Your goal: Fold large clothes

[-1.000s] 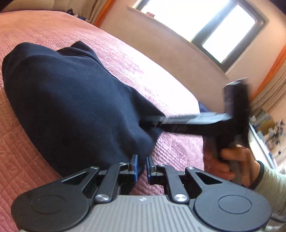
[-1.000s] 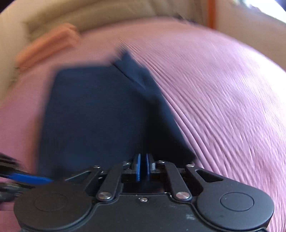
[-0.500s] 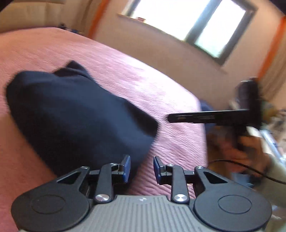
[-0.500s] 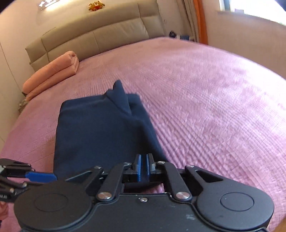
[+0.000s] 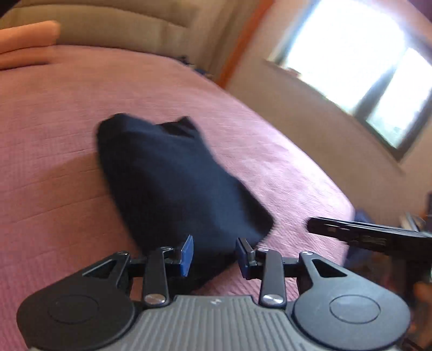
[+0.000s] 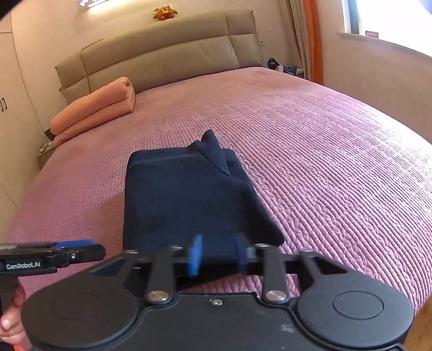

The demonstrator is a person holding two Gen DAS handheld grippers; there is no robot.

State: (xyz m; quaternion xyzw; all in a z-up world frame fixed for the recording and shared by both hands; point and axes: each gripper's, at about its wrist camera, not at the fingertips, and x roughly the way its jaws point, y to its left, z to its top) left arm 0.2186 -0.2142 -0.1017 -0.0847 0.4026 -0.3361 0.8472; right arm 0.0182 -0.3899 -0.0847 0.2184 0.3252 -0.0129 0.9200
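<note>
Left gripper [image 5: 214, 253] up in front, jaws apart and just been opening, blue pads [image 5: 187, 255] clear of the cloth, nothing pinched between them. The near end of the navy garment [image 5: 175, 186] shows through the gap, lying on the bed below. Right gripper [image 6: 218, 255] the same story: jaws wide, just been opening, pads blurred, nothing gripped, the garment's near edge seen between them.

And there's the garment, folded into a long dark slab on the pink quilt [image 6: 337, 167], its near end close to the foot edge of the bed, running lengthwise toward the headboard [image 6: 162, 56]. One pointed flap sticks up at its far end. The right side slopes out unevenly; the left side is straight.

In the right wrist view the left gripper comes in from the left edge, level, with a thumb [image 6: 10, 324] under it at the bottom corner. In the left wrist view the right gripper [image 5: 378, 235] pokes in from the right edge, just off the garment's near corner, apart from it.

Up by the headboard, at the far left corner of the bed, a rolled peach blanket [image 6: 94, 108]. A plush toy [image 6: 164, 13] sits on top of the headboard. Window [image 5: 351, 67] bright on the right.
</note>
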